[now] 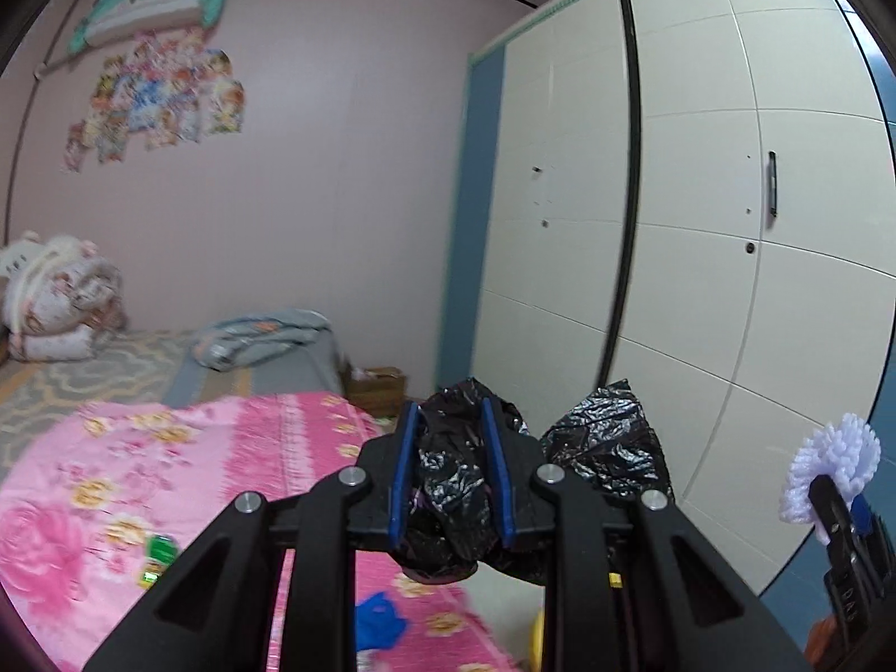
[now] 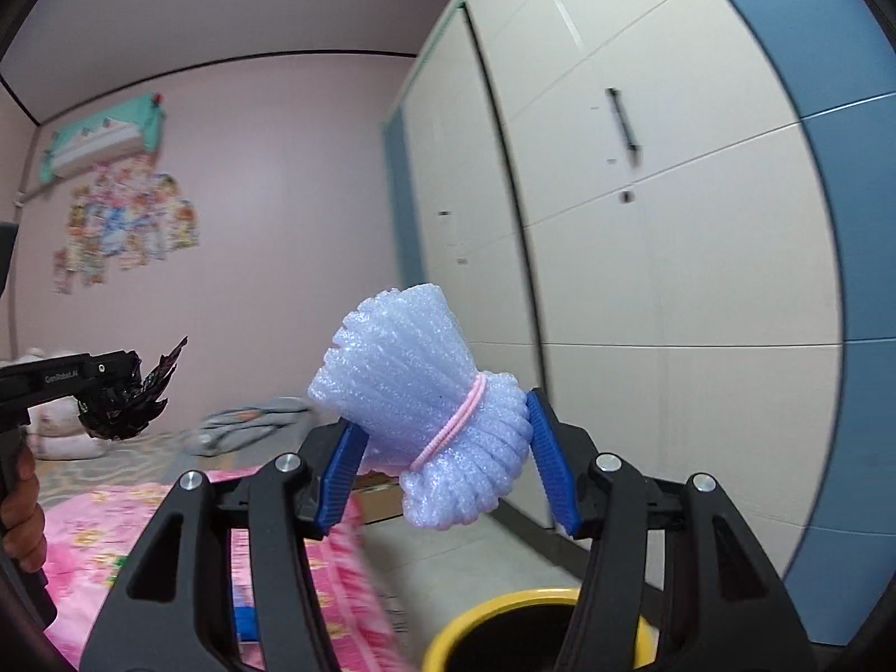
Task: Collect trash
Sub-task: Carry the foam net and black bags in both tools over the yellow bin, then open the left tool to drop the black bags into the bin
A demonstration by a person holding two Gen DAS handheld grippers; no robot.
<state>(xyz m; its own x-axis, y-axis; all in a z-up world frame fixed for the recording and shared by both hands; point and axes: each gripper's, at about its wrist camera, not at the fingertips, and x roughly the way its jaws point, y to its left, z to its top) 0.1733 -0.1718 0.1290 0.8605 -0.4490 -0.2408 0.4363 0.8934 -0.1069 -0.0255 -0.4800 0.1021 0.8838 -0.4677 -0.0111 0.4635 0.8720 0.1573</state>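
Note:
My left gripper [image 1: 449,411] is shut on a crumpled black plastic bag [image 1: 448,459]; part of the bag [image 1: 607,442] sticks out to the right of the fingers. The right wrist view shows this gripper [image 2: 131,372] from the side, the bag [image 2: 134,400] hanging from its tip. My right gripper [image 2: 445,420] is shut on a pale foam net bundle [image 2: 403,358] tied with a pink band [image 2: 453,428], and both blue pads press its sides. That bundle [image 1: 834,459] also shows at the right edge of the left wrist view. A yellow-rimmed bin [image 2: 504,602] stands below the right gripper.
A bed with a pink flowered blanket [image 1: 168,476] fills the lower left, with a small green item [image 1: 159,557] and a blue item [image 1: 378,621] on it. A white wardrobe [image 1: 700,224] stands at the right. A cardboard box [image 1: 375,386] sits on the floor by the bed. A hand [image 2: 22,504] holds the left grip.

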